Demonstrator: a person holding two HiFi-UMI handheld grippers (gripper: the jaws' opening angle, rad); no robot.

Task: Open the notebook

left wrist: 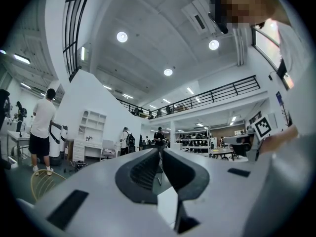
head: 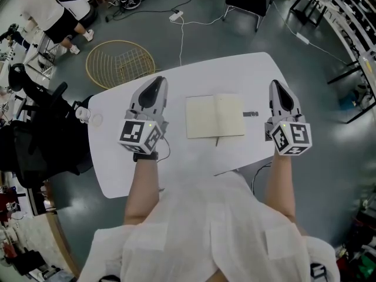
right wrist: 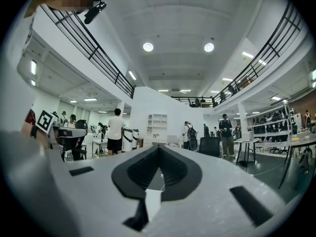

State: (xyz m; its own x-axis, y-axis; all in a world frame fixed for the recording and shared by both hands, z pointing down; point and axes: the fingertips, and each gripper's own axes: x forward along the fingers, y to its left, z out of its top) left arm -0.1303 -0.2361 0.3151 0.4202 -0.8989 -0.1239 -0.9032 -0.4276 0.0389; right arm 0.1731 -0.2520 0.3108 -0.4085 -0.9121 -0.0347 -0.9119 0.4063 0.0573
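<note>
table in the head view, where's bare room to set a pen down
Bare: the far strip of the table beyond the notebook, and the near strip between it and the person. Crowded: left gripper on its left, small dark object and right gripper on its right.

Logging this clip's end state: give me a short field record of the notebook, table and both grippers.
notebook: cream-paged paper notebook, lying open and flat, mid-table
table: white rounded table
left gripper: jaws together, empty, left of notebook, apart from it
right gripper: jaws together, empty, right of notebook
other: small dark object just off notebook's right edge
task: looks done
</note>
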